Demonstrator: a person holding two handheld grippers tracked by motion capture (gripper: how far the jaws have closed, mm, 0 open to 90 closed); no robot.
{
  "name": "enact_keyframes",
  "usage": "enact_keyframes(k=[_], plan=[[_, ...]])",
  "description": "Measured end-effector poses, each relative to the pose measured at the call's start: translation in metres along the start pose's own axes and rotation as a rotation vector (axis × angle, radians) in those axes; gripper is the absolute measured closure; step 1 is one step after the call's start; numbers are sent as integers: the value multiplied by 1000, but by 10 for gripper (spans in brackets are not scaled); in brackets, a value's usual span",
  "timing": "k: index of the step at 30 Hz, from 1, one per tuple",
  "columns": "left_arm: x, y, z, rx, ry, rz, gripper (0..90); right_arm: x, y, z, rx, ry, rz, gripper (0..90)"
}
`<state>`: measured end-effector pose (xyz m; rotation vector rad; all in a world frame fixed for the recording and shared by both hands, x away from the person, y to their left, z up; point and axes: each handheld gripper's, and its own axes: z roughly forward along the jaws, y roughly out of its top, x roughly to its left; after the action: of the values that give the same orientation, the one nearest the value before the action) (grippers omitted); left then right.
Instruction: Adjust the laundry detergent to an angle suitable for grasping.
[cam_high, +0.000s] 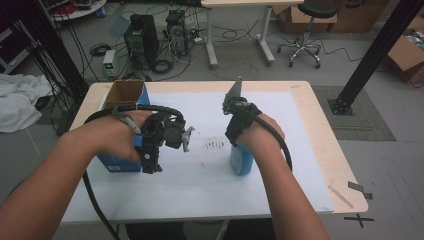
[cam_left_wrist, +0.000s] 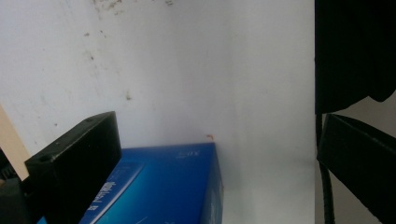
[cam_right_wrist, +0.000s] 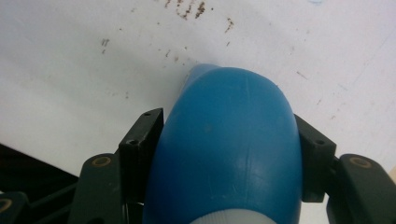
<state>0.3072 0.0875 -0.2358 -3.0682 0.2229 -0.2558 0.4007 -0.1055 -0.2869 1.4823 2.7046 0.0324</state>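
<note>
On the high view I have both hands over the surface (cam_high: 300, 100), which is covered by a white sheet (cam_high: 210, 175) speckled with small brown marks near its middle.

My right claw (cam_high: 235, 131) is clamped on a blue bottle (cam_high: 241, 159). In the right gripper view the two black jaws press against either side of the bottle's rounded blue body (cam_right_wrist: 229, 140), with a strip of white showing at its near end. The bottle sits on the white sheet, right of the centre, with the right hand (cam_high: 265, 132) above it.

My left claw (cam_high: 152, 150) is at a blue box (cam_high: 120, 162) that stands on the left part of the sheet. The box's top is open, and its brown cardboard inside (cam_high: 125, 92) shows at the far end. In the left gripper view one jaw lies against the blue box (cam_left_wrist: 163, 186), overlapping its side, while the other jaw is well apart at the far right of the frame, over bare white sheet. So the left claw's jaws stand apart, and I see nothing gripped between them. The left hand (cam_high: 112, 135) partly hides the box from above.

A black cable (cam_high: 277, 135) trails back from the right claw along the forearm.
</note>
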Motion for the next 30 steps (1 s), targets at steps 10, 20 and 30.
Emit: enact_keyframes(k=[10, 20, 30], plan=[[1, 1, -2, 5, 1, -1, 3, 3, 3, -13, -3, 1, -115, 379], [1, -2, -3, 12, 3, -13, 3, -1, 4, -23, -5, 8, -213, 379], [-4, -1, -9, 14, 15, -5, 3, -2, 1, -26, -9, -23, -408, 380]])
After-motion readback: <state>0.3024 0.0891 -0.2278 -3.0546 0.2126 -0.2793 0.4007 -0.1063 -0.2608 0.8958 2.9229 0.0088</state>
